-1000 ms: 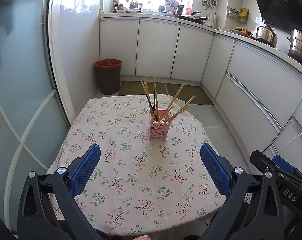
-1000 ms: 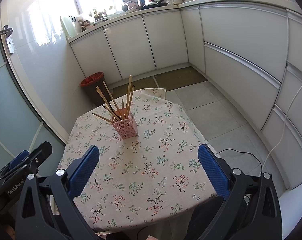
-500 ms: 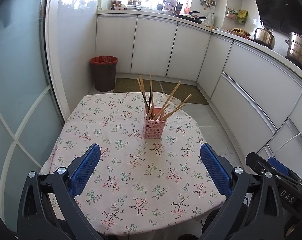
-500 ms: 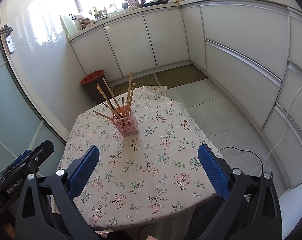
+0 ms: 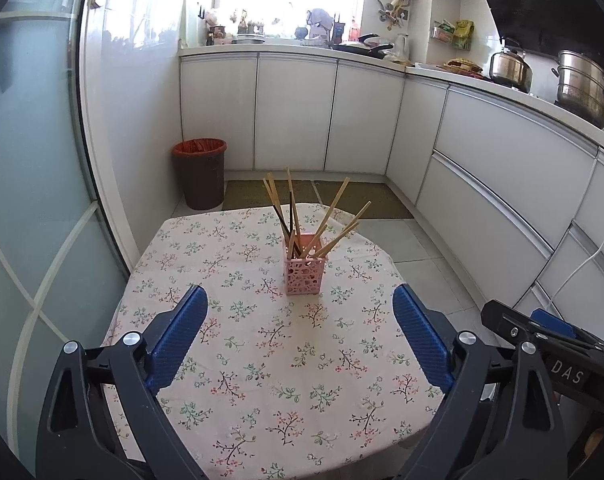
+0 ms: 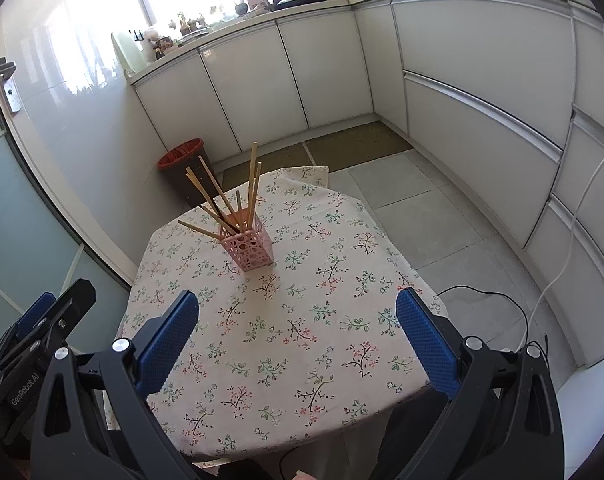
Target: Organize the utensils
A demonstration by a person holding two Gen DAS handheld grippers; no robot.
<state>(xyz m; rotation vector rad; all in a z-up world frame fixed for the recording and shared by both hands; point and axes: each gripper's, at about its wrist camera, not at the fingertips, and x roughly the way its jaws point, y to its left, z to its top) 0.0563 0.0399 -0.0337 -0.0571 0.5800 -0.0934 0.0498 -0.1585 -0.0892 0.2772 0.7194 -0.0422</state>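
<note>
Your left claw [image 5: 300,312] and right claw [image 6: 298,316] both stand wide and empty above the near tabletop [image 5: 262,360]. Beyond them, near the centre, the pink holder [image 5: 304,270] stands upright with chopsticks [image 5: 334,216] fanned loosely inside. None lie loose on the cloth. This fits either chopsticks already gathered or awaiting sorting; no further move is settled.

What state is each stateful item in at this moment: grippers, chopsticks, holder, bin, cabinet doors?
Left gripper: open, empty, above the table.
Right gripper: open, empty, above the table.
Chopsticks: standing in the holder, splayed at different angles.
Pink holder: upright on the tablecloth.
Waste bin: uncovered, red liner fitted.
Cabinet doors: closed.
</note>
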